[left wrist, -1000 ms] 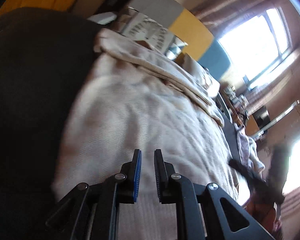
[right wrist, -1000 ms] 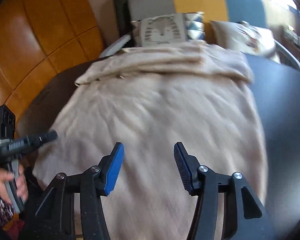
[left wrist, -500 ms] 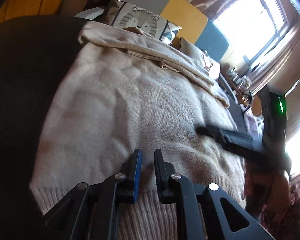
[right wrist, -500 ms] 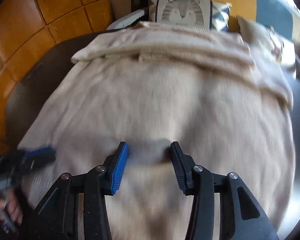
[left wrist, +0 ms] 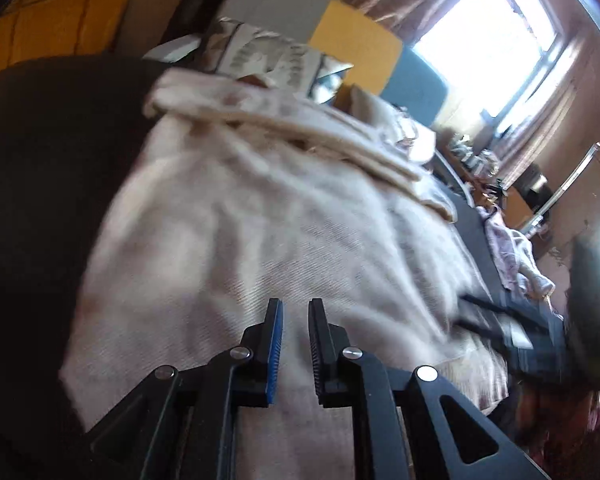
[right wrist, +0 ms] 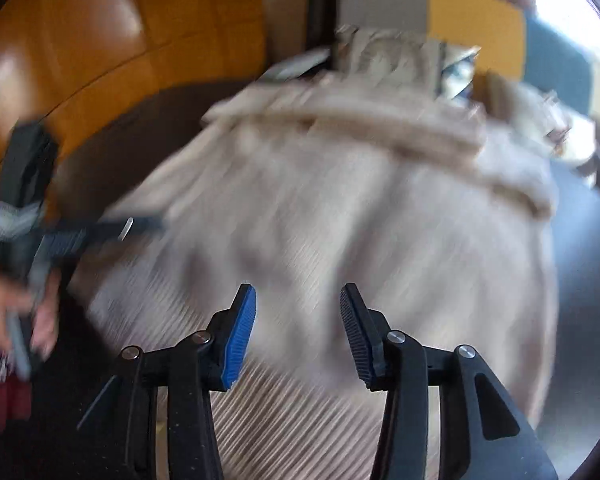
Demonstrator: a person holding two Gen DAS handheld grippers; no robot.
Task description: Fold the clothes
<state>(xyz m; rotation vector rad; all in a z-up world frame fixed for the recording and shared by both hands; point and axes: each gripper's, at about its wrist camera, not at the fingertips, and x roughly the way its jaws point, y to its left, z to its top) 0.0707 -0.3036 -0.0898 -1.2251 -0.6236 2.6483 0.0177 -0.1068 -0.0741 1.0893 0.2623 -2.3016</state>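
Observation:
A beige knit sweater [left wrist: 260,220] lies spread on a dark bed cover, with its sleeves folded across the far end near the pillows. Its ribbed hem [right wrist: 284,400] lies closest to me. My left gripper [left wrist: 295,304] hovers over the hem end with a narrow gap between its pads and nothing in it. My right gripper [right wrist: 298,292] hangs over the sweater [right wrist: 360,220], its jaws wide apart and empty. Each view catches the other gripper, blurred: the right gripper [left wrist: 512,328] at the sweater's right edge, and the left gripper [right wrist: 100,228] at its left edge, held by a hand [right wrist: 16,312].
The dark bed cover [left wrist: 40,160] surrounds the sweater. A lion-print pillow [right wrist: 384,56] leans on a grey, yellow and blue headboard [left wrist: 356,32]. An orange padded wall [right wrist: 100,40] is on the left. A crumpled pale cloth [left wrist: 512,252] lies at the right, below a bright window [left wrist: 488,28].
My right jaws have narrowed a little. Both views have rolled and shifted. The right gripper has drawn back from over the hem to the sweater's right edge.

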